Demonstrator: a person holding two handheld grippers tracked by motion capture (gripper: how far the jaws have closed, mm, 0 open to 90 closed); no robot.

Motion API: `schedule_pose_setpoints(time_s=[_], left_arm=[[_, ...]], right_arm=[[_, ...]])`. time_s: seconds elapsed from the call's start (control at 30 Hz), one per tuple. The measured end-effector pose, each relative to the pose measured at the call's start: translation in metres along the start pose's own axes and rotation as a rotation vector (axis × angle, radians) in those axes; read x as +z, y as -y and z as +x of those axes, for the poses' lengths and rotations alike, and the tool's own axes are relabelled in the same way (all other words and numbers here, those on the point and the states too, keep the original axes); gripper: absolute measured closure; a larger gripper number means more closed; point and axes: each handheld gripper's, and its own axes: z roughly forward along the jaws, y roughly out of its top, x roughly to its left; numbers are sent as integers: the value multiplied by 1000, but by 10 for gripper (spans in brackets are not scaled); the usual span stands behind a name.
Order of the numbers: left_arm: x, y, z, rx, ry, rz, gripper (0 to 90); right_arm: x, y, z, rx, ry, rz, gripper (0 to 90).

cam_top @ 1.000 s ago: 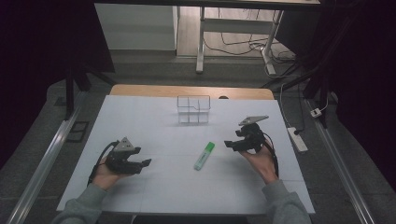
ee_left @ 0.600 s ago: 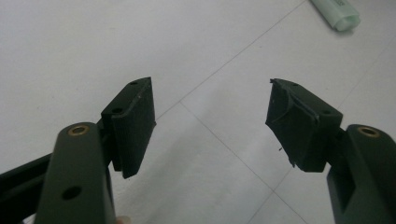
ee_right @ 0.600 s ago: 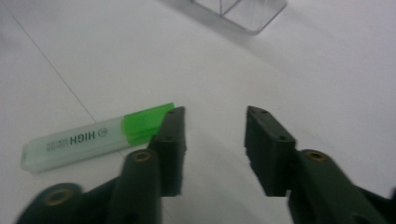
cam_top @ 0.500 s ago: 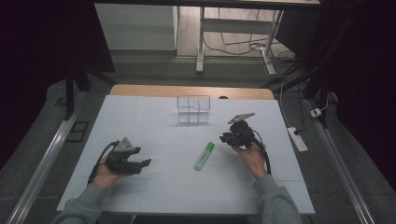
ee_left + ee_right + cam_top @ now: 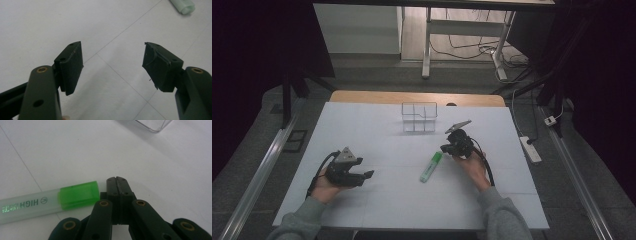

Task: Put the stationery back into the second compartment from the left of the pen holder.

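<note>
White table [image 5: 377, 200] spreads under both tools. Beyond the right tool [image 5: 117, 180] stands a clear compartment box [image 5: 419, 117]. That tool's jaws have just been closing and now meet with nothing between them, their tips just beside the green-capped highlighter [image 5: 50, 202]. The left tool [image 5: 112, 67] gapes wide, well apart from the highlighter.

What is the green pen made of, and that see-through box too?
The highlighter looks like plastic: a frosted, cloudy barrel with printed letters and a glossy, see-through green cap. The box looks like clear hard plastic, possibly acrylic: the table shows through its thin walls and its edges catch the light.
</note>
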Motion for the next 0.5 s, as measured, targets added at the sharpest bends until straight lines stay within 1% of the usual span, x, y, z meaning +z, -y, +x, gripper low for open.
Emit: schedule_pose_setpoints(time_s=[0.07, 0.23, 0.33, 0.43, 0.5], left_arm=[[1, 0, 0, -1, 0, 2, 323], [2, 0, -1, 3, 0, 10, 322], [1, 0, 0, 5, 0, 7, 322], [2, 0, 0, 0, -1, 9, 322], [2, 0, 0, 0, -2, 11, 322]], right_arm=[[2, 0, -1, 12, -3, 0, 891], [8, 2, -5, 33, -32, 6, 890], [8, 2, -4, 35, -48, 5, 891], [8, 2, -2, 25, -62, 13, 891], [8, 2, 1, 15, -56, 18, 891]])
